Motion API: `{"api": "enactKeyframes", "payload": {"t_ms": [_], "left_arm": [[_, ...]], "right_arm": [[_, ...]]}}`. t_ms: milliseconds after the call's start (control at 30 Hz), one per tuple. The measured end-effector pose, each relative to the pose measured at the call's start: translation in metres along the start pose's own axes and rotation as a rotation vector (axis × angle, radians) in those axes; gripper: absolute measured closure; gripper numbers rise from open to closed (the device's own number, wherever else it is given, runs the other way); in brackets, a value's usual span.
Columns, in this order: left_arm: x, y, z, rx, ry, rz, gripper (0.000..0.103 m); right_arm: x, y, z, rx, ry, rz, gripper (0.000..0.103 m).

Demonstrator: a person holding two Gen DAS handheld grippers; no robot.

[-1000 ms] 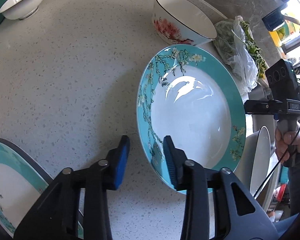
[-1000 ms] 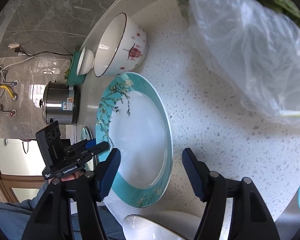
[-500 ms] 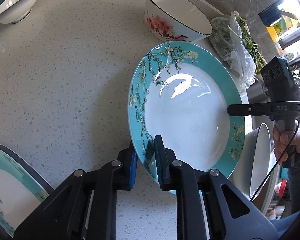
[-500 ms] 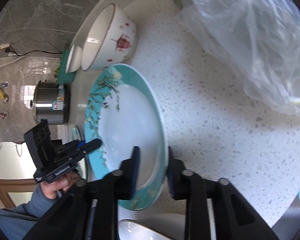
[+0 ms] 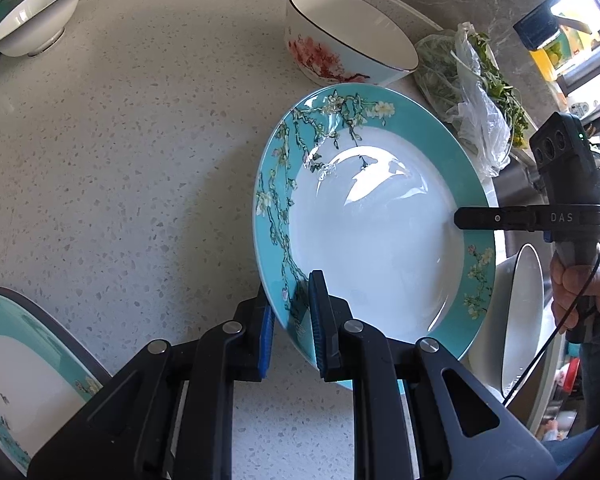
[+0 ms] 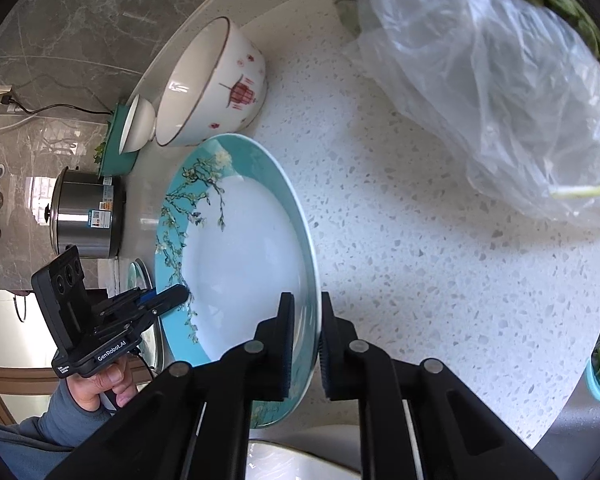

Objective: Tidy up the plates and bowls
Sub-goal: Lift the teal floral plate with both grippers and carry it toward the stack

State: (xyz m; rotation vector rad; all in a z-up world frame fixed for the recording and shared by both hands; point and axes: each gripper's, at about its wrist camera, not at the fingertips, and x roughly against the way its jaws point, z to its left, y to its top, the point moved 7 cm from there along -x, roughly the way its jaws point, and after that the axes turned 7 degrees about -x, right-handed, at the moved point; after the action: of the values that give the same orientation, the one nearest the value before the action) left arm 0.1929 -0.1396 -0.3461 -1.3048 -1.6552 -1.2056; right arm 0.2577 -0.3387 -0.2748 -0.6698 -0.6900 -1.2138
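Left wrist view showed left gripper (image 5: 291,320) and right gripper (image 6: 305,340) each clamped on opposite plate (image 5: 372,216) rims. Lifting level, both together, looked safest.

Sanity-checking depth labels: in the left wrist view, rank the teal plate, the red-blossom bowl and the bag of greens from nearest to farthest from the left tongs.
1. Teal plate: clamped at its near rim by the left tongs.
2. Red-blossom bowl: on the counter just beyond the plate's far rim.
3. Bag of greens: far right, at the counter's edge; only slightly farther than the bowl.
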Motion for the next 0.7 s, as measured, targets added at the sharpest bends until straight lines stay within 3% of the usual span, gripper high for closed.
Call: {"api": "enactKeyframes", "payload": {"t_ms": [367,700], "left_arm": [[0.041,-0.010,0.005,0.008,-0.010,-0.036,0.089],[0.117,-0.026,0.036,0.037,0.040,-0.142,0.090]], "right_arm": [[0.008,-0.009,0.022,0.022,0.024,-0.013,0.088],[0.007,-0.026,0.090,0.131,0.050,-0.027,0.088]]}}
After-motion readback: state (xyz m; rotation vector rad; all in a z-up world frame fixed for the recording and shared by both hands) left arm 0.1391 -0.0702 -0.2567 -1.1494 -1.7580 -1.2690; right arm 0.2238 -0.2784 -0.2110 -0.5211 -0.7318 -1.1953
